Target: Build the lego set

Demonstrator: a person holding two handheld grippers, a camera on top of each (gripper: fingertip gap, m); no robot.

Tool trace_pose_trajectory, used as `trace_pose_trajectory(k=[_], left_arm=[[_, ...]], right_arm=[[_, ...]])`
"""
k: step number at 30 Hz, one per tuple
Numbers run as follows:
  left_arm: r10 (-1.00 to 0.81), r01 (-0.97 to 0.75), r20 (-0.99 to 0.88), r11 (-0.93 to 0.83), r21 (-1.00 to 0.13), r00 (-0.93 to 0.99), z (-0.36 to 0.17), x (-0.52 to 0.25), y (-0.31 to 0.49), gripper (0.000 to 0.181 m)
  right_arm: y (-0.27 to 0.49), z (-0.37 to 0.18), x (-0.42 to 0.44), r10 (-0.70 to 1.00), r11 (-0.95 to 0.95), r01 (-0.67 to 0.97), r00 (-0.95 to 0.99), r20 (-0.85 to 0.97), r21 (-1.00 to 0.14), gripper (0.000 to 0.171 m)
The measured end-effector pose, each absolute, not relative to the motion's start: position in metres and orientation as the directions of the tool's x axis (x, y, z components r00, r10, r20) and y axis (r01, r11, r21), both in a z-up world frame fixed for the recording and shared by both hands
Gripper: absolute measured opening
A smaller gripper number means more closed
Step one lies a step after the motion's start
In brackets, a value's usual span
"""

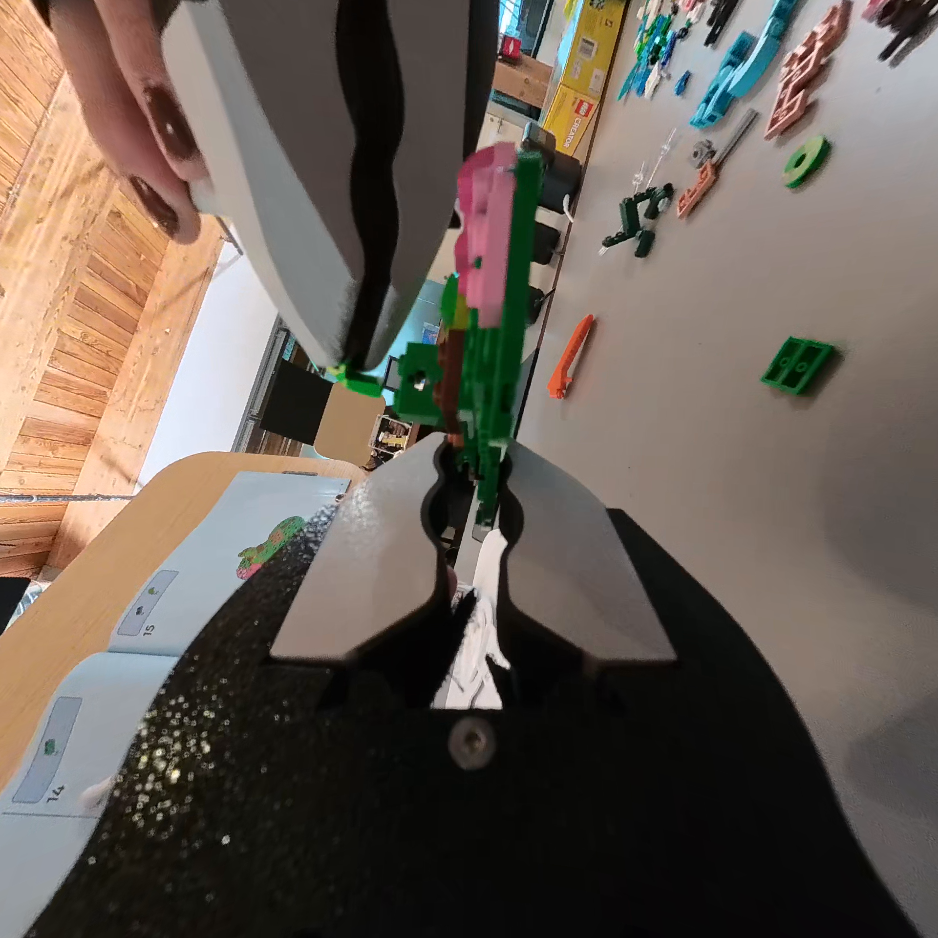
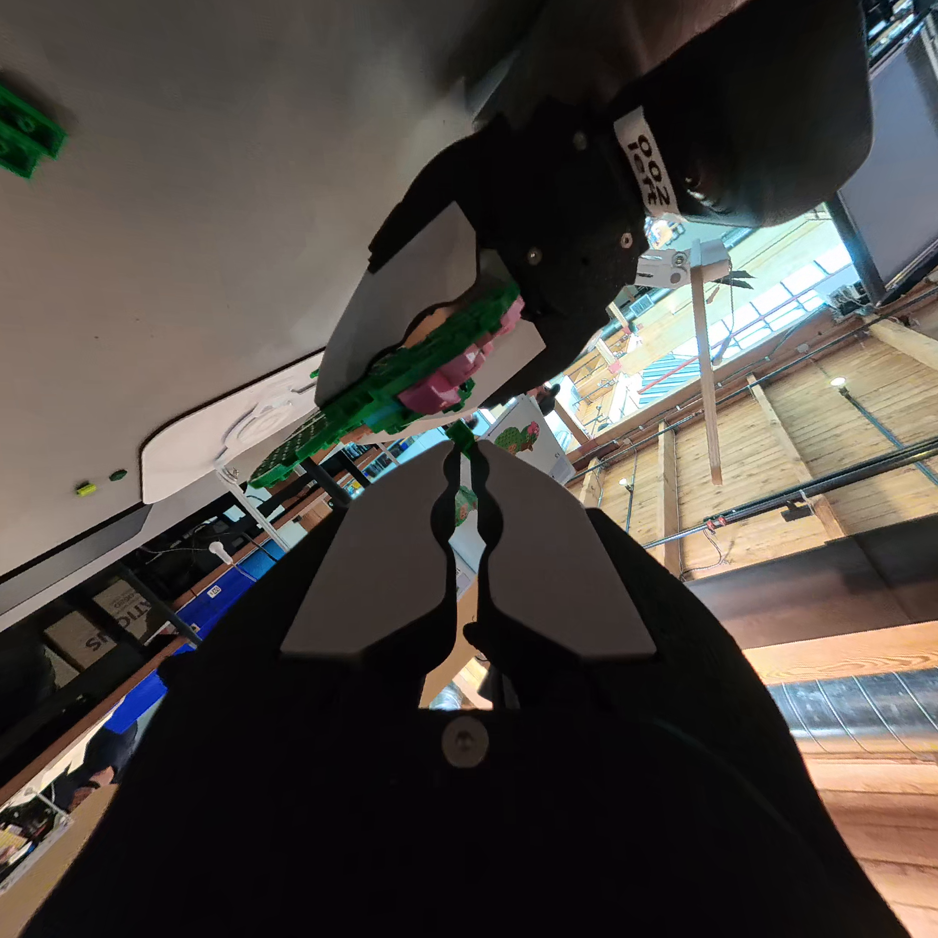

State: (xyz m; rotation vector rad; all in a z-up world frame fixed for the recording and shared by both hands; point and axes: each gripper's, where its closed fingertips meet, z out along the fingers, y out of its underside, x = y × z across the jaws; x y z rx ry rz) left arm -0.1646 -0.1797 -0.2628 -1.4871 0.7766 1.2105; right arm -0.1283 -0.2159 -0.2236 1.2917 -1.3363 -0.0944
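Your left gripper (image 1: 477, 457): jaws clamped on the edge of the green-and-pink lego build (image 1: 487, 314), held up off the grey table (image 1: 710, 457); your right gripper (image 2: 464, 446): tips pinched on a small bright-green piece (image 2: 461, 435), just beside the build; beyond: open instruction booklet (image 1: 167, 583), loose green plate (image 1: 797, 363), orange piece (image 1: 573, 355), yellow box (image 1: 583, 76)

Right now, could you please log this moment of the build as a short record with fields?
Left gripper: shut on the green and pink assembly, held in the air.
Right gripper: shut on a small green piece, its tip close to the assembly.
Gap: cannot tell whether piece and assembly touch.
Table: loose parts, among them a green plate and an orange piece.
Instruction booklet: open beside the left gripper.
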Motion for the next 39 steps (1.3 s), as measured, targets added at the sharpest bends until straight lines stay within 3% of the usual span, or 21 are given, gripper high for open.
trace_pose_trajectory(k=[29,39], left_arm=[[0.093,-0.924,-0.938,-0.166,-0.344,0.333,-0.261,-0.147,-0.18,0.014],[0.073,-0.929,-0.95,-0.198,-0.312,0.304,-0.267,-0.15,-0.179,0.015]], right_arm=[[-0.221,-0.229,-0.1,-0.577,0.275,-0.57,0.547,0.607,0.774,0.0],[-0.209,-0.235,-0.108,-0.679,0.07,-0.487,0.616,0.399,0.871,0.0]])
